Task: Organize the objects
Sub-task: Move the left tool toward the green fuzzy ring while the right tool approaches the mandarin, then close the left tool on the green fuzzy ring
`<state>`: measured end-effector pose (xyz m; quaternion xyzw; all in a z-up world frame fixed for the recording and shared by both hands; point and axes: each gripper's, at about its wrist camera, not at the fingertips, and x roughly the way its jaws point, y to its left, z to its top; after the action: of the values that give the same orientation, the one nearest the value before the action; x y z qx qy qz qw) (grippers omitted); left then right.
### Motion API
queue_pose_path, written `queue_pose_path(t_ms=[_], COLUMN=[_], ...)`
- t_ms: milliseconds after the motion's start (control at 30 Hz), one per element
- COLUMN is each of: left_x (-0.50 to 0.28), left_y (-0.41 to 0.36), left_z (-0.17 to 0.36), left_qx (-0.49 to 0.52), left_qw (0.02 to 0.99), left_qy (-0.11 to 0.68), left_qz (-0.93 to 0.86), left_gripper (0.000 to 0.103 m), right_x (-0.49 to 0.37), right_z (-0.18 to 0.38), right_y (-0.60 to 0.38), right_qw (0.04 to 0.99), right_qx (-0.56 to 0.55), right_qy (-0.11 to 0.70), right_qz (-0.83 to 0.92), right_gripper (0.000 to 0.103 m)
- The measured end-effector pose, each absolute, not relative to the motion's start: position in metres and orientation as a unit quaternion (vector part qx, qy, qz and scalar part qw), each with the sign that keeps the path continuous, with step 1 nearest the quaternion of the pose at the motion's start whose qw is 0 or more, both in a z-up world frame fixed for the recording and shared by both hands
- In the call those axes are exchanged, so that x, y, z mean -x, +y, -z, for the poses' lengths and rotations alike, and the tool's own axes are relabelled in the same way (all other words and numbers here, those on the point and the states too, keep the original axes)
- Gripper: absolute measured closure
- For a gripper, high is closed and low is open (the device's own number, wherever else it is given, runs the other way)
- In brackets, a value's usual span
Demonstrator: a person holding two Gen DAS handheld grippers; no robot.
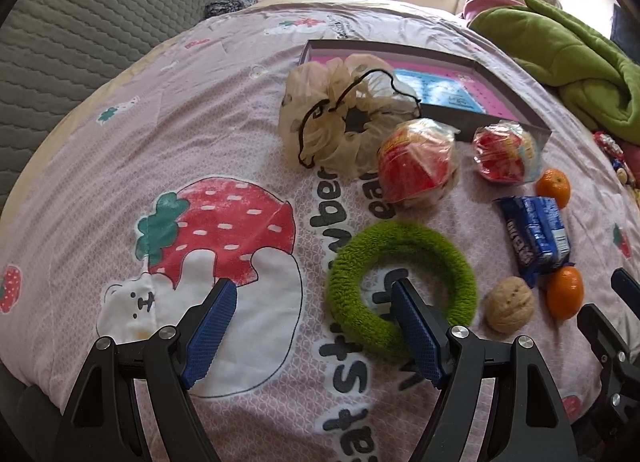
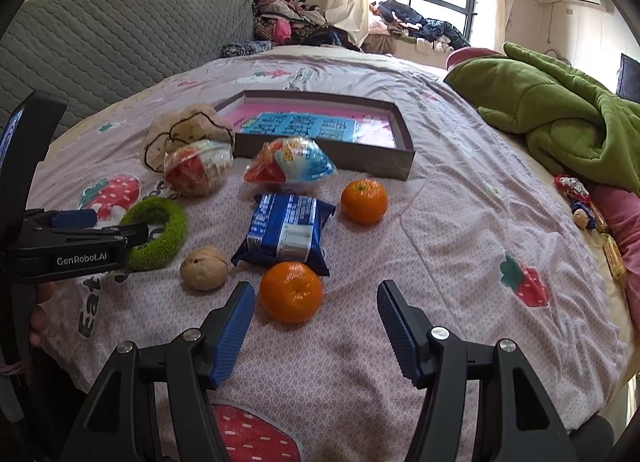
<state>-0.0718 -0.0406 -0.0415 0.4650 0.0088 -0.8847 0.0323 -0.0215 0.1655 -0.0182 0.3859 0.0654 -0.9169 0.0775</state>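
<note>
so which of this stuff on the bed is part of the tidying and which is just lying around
Job:
box
green ring
beige scrunchie
two wrapped snacks
blue packet
two oranges
walnut

Just lying about:
green blanket
clothes pile
grey headboard

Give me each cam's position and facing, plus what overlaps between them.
Left wrist: on the left tongs, low over the bed, facing the green ring and the box; both open fingers show, right tongs at the right edge.
Right wrist: on the right tongs, further right, facing the near orange and window; both open fingers show, left tongs and fingertips at left.
Shared: ring, walnut, blue packet, both oranges, box.
</note>
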Motion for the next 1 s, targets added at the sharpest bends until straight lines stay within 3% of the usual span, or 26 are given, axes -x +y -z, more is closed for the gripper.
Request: queue_pose_path(t_ms=[467,667,767,833,1000], left_x=[0.086,0.089,0.087,0.084,0.084], left_y=[-0.042,-0.042,-0.038,-0.037,-0.033], left_z=[0.052,0.053,0.053,0.052,0.052], left_qx=[-0.462,-0.457,-0.453,-0.449,-0.447], left_qw=[0.013,0.001,-0.007,-0.014,-0.029], left_qy=[0.018,0.027,0.025,0.027,0.023], left_qz=[0.887,0.889,0.891,0.893,0.894], left_gripper=[0.024,0.041,0.054,0.070,0.078], right_x=[0.036,0.036,0.036,0.036,0.036], right_z=[0.035,0.040,0.041,0.041,0.043], right_y=[0.171,0.168,0.168,0.169,0.167], right_qw=[0.088,0.090,0.090,0.093,0.099], right_qx=[-0.401,-0.402,-0.402,-0.400,-0.400], right_qy=[0.024,0.029,0.028,0.024,0.031], right_qz=[0.911,0.911,0.911,0.912,0.911], right_gripper=[0.040,0.041,0.042,0.044,0.048])
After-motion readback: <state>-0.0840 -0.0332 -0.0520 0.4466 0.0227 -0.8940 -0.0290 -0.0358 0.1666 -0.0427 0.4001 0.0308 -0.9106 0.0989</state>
